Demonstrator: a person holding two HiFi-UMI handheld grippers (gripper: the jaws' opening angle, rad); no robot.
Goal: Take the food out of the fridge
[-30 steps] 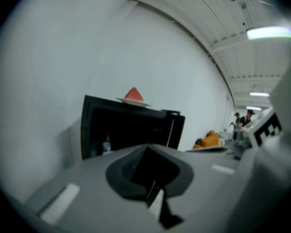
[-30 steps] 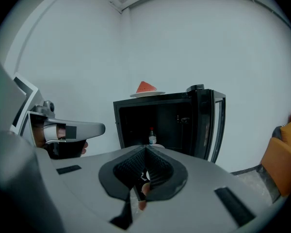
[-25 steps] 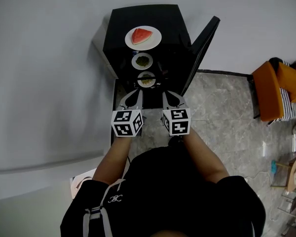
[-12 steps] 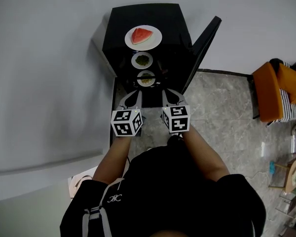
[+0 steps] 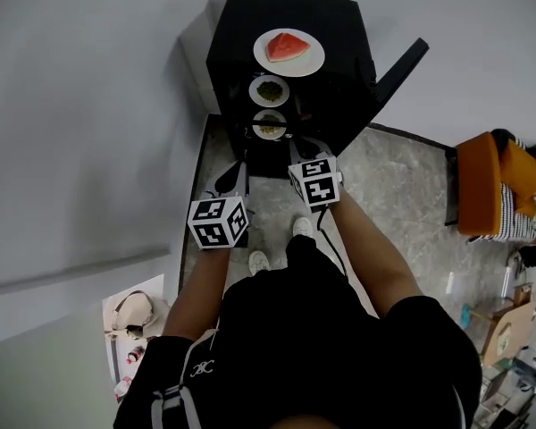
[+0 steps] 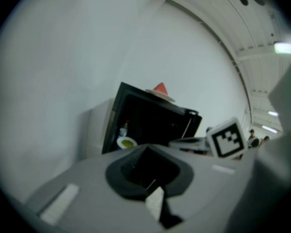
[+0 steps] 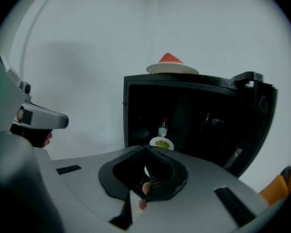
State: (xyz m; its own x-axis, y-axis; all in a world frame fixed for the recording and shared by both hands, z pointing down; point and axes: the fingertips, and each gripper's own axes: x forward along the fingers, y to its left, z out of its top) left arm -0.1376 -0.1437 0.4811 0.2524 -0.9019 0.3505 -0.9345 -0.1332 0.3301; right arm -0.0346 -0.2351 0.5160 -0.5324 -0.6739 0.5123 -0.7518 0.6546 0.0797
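door (image 5: 397, 65) of the black fridge (image 5: 250, 25) is swung out toward the upper right of the head view, so the front is wide open, and both tools point into it. makes sense if the plan is to reach in for a plate.

the watermelon plate (image 5: 288, 50) sits on top of the fridge at top centre, so my guess is that one's already out. two small plates of green food, the upper plate (image 5: 269, 89) and the lower plate (image 5: 270, 124), show in the open front just below it. the gripper views only catch one of them, with a bottle (image 7: 162, 128) right behind it.

right gripper (image 5: 302, 150) is the one further in, just under the lower plate in the frame. left gripper (image 5: 234, 175) hangs lower and to the left, well short of the opening.

jaws: in both gripper views they look pressed together, with nothing pinched between them and not touching any plate. there's a pinkish bit (image 7: 144, 189) in the dark hollow of the right one's body. i think that's a fingertip, not food.

whichever goes in would need to open up first.
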